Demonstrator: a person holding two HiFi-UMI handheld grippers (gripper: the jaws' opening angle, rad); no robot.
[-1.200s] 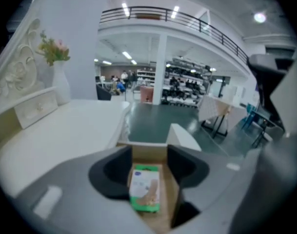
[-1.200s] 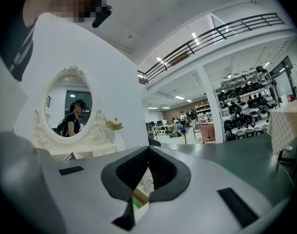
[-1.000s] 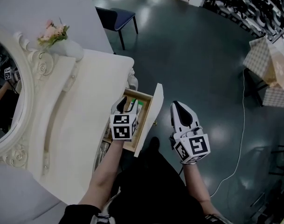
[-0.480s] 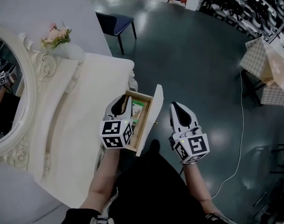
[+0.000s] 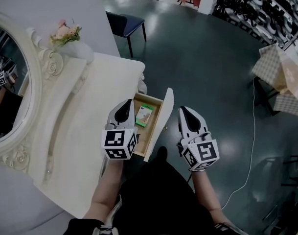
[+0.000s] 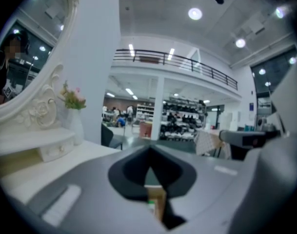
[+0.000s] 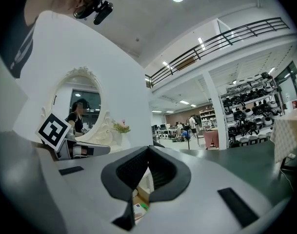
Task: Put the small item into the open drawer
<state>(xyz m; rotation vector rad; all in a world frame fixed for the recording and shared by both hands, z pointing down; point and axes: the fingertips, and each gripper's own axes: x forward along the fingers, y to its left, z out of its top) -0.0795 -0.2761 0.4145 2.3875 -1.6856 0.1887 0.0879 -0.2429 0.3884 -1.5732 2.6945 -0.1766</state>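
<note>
The wooden drawer (image 5: 159, 123) of the white dressing table (image 5: 85, 116) stands pulled out. A small green-and-white packet (image 5: 144, 115) lies flat inside it. My left gripper (image 5: 125, 107) is shut and empty, over the table's edge just left of the drawer. My right gripper (image 5: 187, 112) hangs over the floor to the right of the drawer front, its jaws together with nothing between them. In the right gripper view the packet (image 7: 138, 209) shows below the closed right gripper (image 7: 149, 151). The left gripper view shows the left gripper (image 6: 150, 154) with a strip of drawer wood (image 6: 157, 199) beneath its jaws.
An oval mirror (image 5: 7, 82) in an ornate white frame stands at the table's left. A vase of pink flowers (image 5: 66, 34) sits at the far corner. A blue chair (image 5: 123, 19) stands beyond the table. A cable (image 5: 246, 170) runs across the dark floor at right.
My left gripper has drawn back out of the drawer toward the left and its jaws have closed. The packet now lies uncovered in the drawer. The right gripper has stayed put.
</note>
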